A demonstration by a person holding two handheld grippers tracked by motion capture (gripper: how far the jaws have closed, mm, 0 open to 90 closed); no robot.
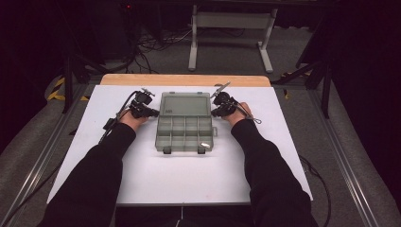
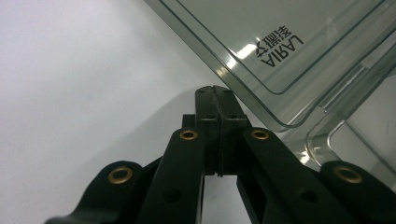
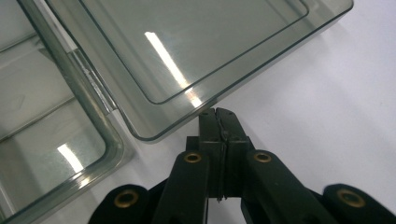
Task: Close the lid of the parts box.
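Clear plastic organizer box (image 1: 184, 124) is lying open between the 2 tongs, left gripper (image 2: 215, 89) and right gripper (image 3: 217, 112) both closing on nothing beside its lid (image 1: 185, 103), probably light, stiff, slippery, best pinched at the rim.

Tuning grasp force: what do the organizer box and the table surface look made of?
Box: likely rigid, clear, grey-tinted plastic, glossy; light streaks reflect on the lid, the table shows through it, and the edges look moulded and rounded. Table: white, matte sheet, with only soft reflections; laminate or painted board, can't tell. A wooden edge shows at the far side.
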